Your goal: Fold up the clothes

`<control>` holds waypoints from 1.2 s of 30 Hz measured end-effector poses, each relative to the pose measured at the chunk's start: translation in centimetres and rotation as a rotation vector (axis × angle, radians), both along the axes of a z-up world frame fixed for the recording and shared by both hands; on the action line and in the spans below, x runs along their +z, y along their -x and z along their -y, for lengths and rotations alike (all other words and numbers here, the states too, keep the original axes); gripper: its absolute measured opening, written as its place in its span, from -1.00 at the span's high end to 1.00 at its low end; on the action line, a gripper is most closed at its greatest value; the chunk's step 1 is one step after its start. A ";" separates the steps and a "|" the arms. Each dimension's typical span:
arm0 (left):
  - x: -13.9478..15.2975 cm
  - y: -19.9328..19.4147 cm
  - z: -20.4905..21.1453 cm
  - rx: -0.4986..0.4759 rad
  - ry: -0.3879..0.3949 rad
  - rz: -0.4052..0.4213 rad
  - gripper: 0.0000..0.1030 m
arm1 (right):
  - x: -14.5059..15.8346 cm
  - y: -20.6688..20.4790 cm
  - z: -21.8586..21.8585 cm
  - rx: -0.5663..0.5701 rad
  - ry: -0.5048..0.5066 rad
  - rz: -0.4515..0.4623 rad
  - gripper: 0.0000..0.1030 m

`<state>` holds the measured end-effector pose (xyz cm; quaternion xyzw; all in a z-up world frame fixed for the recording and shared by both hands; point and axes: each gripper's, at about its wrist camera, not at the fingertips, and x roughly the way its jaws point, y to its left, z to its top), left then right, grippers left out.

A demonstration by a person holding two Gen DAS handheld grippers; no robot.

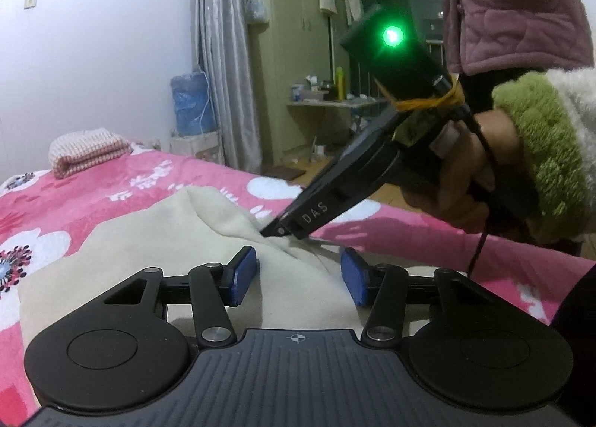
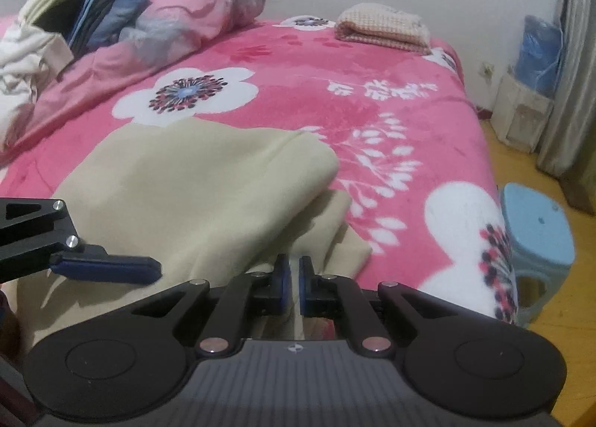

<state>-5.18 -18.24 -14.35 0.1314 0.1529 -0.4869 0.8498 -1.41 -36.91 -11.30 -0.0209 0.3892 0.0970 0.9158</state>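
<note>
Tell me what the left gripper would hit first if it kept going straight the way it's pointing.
Most likely the raised fold of the cream garment just ahead of the left gripper, where the right gripper pinches it. Depth is hard to judge.

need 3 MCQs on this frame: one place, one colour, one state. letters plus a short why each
1. Where does the folded checked knit blanket lie?
A. far end of the bed by the wall
B. on the blue stool
C. on the floor

2. What colour is the soft fleece garment being folded?
A. navy
B. cream-beige
C. red

3. How does the right claw stand?
A. wide open above the bed
B. out of view
C. shut on a fold of the garment

Key: 1 A, it sits on the pink floral bedspread near the wall. 2 B, pale beige in both views. 3 C, its blue pads pinch the cloth; the left claw stands open.
</note>
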 end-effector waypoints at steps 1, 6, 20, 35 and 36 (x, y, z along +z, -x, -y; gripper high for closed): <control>0.0 0.0 0.1 -0.009 -0.003 0.003 0.03 | -0.2 -0.3 0.0 -0.003 -0.010 0.000 0.93; -0.2 -0.1 0.6 -0.044 -0.018 -0.001 0.03 | -0.8 -1.4 -1.1 -0.056 -0.057 0.041 0.93; -0.4 -0.7 0.8 -0.066 -0.034 -0.044 0.01 | 2.6 5.0 2.4 -0.150 -0.290 -0.010 0.91; 0.0 -0.5 -0.4 -0.106 -0.005 -0.052 0.03 | 1.4 2.4 -4.9 0.104 0.179 -0.103 0.90; 0.0 -0.6 -0.3 -0.108 -0.005 -0.054 0.03 | 1.6 2.5 -5.2 0.101 0.175 -0.085 0.91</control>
